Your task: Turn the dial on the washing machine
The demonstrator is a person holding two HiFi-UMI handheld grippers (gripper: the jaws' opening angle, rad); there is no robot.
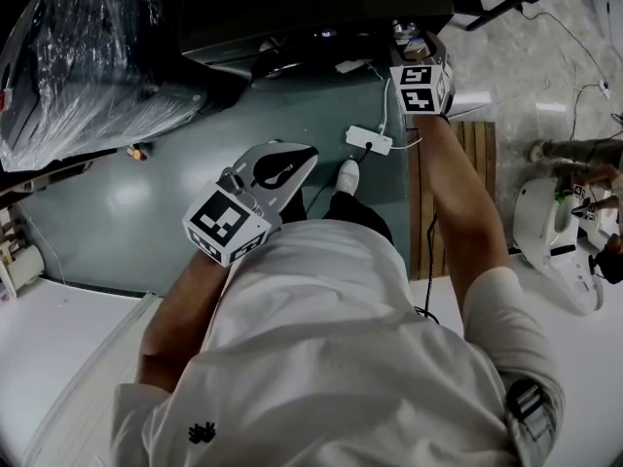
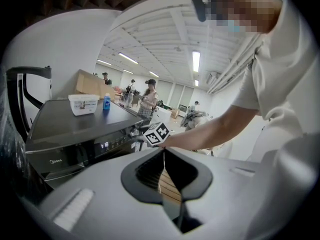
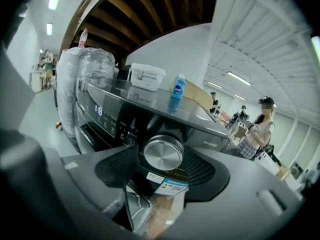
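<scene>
Bright hall behind the washing machine [image 3: 115,109]: its dial [image 3: 163,153] sits at 12 o'clock between my right gripper's [image 3: 162,164] spread fingers [image 3: 117,170], not yet gripped. I'd centre on it, close squarely, then rotate. Left gripper [image 2: 164,159] is closed and empty.

Dial [image 3: 163,153] jutting from the washing machine [image 3: 115,109] between spread jaws, open floor [image 1: 117,212] left, power strip [image 1: 369,140] underfoot

I log: dial [image 3: 163,153], silver; washing machine [image 3: 112,115], dark grey; bottle [image 3: 178,88], blue; tub [image 3: 146,77], white; floor [image 1: 146,202], dull green.
</scene>
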